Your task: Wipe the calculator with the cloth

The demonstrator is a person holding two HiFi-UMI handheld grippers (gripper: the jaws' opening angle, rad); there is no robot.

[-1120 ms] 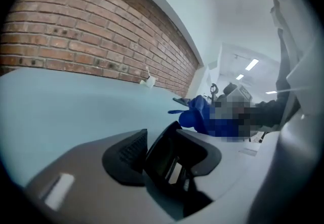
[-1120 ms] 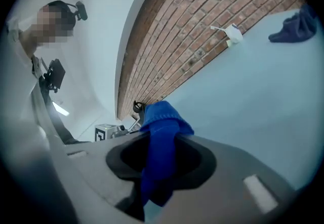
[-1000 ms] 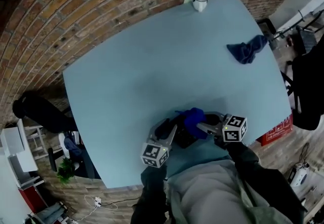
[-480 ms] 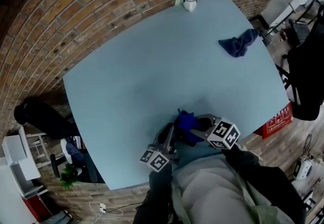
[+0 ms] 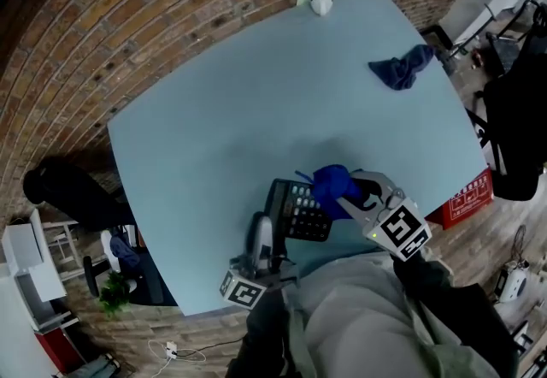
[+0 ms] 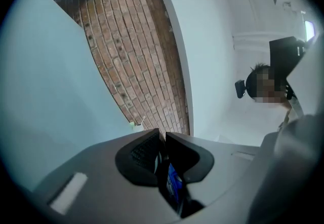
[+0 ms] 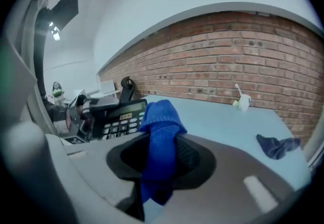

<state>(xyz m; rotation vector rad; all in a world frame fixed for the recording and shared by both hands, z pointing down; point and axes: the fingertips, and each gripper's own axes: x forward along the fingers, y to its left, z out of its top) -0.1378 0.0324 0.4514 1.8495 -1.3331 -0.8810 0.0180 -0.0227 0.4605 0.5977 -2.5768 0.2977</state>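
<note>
Head view: at the desk's [image 5: 214, 137] lower edge, the left claw [image 5: 263, 235] is holding the calculator [image 5: 297, 209] and the right claw [image 5: 355, 195] is holding the blue cloth [image 5: 333, 182] over its right end. Only the left gripper view is showing the jaws nearly together on the calculator's thin edge. The right gripper view is showing its jaws part-spread, squeezing the bunched cloth.

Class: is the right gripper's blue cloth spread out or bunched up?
Bunched up: the blue cloth bulges as a crumpled wad between the fingers of the right gripper.
</note>
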